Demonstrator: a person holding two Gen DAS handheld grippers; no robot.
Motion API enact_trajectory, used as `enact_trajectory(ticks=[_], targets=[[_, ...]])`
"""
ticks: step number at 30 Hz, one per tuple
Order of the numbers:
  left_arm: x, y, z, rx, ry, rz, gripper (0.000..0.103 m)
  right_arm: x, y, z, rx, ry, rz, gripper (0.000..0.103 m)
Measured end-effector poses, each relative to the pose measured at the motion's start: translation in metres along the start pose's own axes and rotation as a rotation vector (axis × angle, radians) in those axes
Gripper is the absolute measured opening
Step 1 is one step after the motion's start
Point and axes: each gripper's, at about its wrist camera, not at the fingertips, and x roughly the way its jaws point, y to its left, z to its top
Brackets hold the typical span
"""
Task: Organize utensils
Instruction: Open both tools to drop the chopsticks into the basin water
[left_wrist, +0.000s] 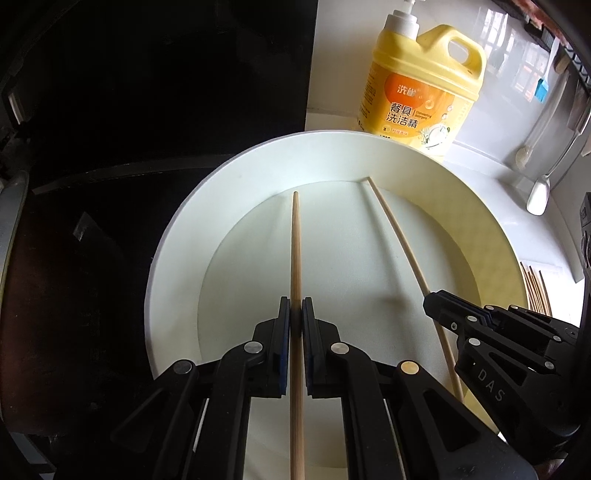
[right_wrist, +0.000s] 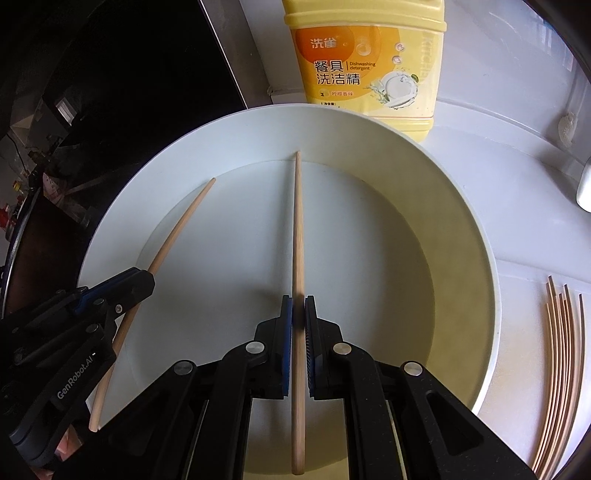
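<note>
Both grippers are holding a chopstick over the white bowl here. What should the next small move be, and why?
Probably carry both toward the right. The left gripper and right gripper each clamp one chopstick above the white bowl, while the other chopsticks lie on the counter just right of it, likely where these belong.

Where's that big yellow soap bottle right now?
The yellow detergent bottle stands on the white counter just behind the round white basin, top centre in the right wrist view.
</note>
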Motion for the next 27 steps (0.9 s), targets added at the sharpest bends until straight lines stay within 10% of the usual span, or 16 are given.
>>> enact_trajectory(ticks=[3,6,12,27], targets=[[-0.004,0.001,-0.001,-0.005,-0.008,0.009,0.015,-0.007,-0.002,0.000,0.005,-0.025,-0.010,0.025],[-0.013,0.002,-0.001,-0.003,-0.046,0.047,0.056,-0.015,-0.004,0.000,0.001,-0.055,-0.029,0.025],[-0.031,0.007,-0.001,-0.019,-0.089,0.088,0.081,-0.029,-0.011,-0.003,0.014,-0.094,-0.039,0.030],[-0.063,-0.012,-0.012,-0.078,-0.107,0.117,0.089,-0.087,-0.034,-0.022,0.005,-0.177,-0.043,0.052]])
